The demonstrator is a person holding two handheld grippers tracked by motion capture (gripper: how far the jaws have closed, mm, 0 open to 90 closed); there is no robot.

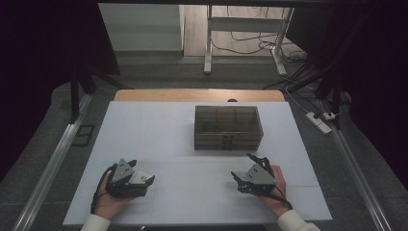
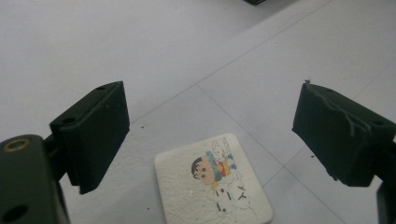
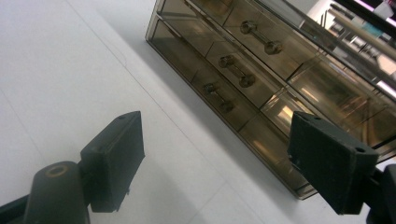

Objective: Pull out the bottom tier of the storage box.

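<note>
A small white square card [image 2: 212,186] with a cartoon figure printed on it lies flat on the white table. My left gripper [image 2: 212,126] stands open over it, and its pads [image 2: 95,135] are well clear of the card's edges. In the high view the same card [image 1: 139,179] shows between the jaws of the left gripper [image 1: 143,172] at the table's front left. My right gripper [image 1: 243,166] is open at the front right with nothing between its jaws. In its own view the right gripper [image 3: 219,158] looks toward a smoky transparent drawer box [image 3: 261,70].
The drawer box [image 1: 228,127] stands at the middle back of the white table top [image 1: 159,134], with small knobbed drawers on its near face. A wooden strip [image 1: 197,95] runs along the far edge. Metal rails flank the table.
</note>
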